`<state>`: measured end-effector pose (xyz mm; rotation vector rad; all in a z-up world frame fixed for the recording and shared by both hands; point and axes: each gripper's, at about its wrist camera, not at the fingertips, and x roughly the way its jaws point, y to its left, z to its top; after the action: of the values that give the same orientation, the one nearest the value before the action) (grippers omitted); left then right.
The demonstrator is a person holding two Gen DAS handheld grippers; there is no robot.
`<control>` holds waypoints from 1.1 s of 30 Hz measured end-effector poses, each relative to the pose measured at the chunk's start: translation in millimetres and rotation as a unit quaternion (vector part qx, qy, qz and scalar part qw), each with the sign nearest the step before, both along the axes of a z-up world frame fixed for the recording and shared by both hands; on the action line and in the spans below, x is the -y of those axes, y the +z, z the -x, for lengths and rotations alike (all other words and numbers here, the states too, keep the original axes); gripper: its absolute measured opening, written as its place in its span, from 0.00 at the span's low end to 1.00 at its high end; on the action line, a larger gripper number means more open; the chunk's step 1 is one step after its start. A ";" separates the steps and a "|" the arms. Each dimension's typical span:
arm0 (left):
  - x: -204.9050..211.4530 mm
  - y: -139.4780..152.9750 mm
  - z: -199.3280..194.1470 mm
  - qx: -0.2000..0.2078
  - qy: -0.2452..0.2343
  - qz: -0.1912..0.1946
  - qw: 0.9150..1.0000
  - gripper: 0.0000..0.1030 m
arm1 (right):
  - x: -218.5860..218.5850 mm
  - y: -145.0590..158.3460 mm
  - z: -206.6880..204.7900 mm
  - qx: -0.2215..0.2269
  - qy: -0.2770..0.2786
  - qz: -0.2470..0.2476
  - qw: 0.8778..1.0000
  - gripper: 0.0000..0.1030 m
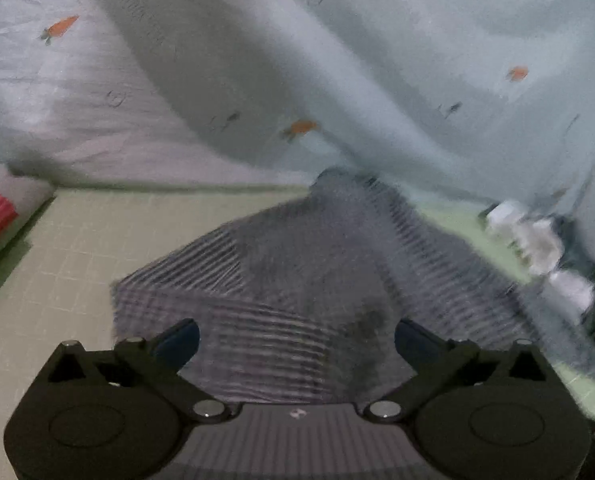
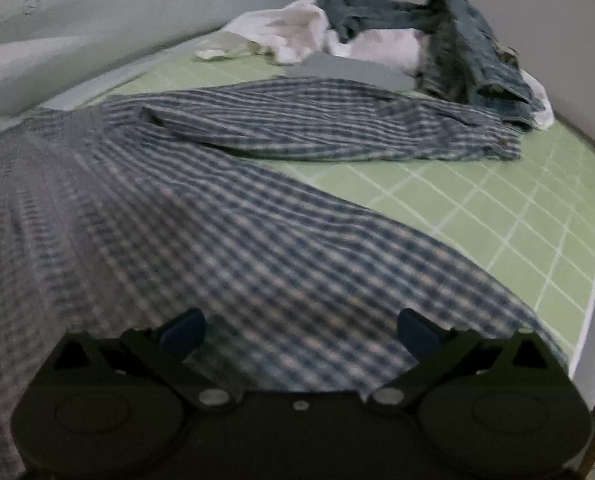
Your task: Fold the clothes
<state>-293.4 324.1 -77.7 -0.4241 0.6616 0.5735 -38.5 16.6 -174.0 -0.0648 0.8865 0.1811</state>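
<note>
I see the soft checked shirt rumpled across the gridded mat; both grippers gape, fingers apart, gripping nothing.

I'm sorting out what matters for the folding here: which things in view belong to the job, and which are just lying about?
Part of the job:
- checked shirt, spread on the green grid mat
- pile of unfolded clothes at the mat's far end

Just lying about:
- carrot-print sheet behind the mat
- red and white item at the mat's edge
</note>
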 end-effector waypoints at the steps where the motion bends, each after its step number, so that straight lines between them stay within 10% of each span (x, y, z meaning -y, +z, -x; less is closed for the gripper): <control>1: -4.3 -5.9 1.3 -0.017 0.015 0.001 1.000 1.00 | -7.2 3.5 4.1 0.006 0.012 0.000 1.000 1.00; 7: -39.3 -36.0 13.3 -0.099 0.113 0.029 0.988 1.00 | -84.3 25.9 33.8 0.033 0.133 -0.033 0.990 1.00; 16: -54.2 -45.1 42.5 -0.111 0.154 0.054 0.980 1.00 | -187.4 21.7 87.1 -0.001 0.313 -0.082 0.946 0.88; 27: -50.3 -43.5 39.4 -0.117 0.151 0.046 0.981 1.00 | -213.1 -5.5 100.7 -0.062 0.379 -0.058 0.922 0.65; 33: -42.5 -39.4 39.0 -0.115 0.139 0.037 0.983 1.00 | -212.2 -0.1 107.8 -0.060 0.416 -0.064 0.905 0.19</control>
<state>-332.5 366.6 -117.1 -0.5302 0.8529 0.8737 -146.3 228.8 -174.0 -0.3132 0.9225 1.0518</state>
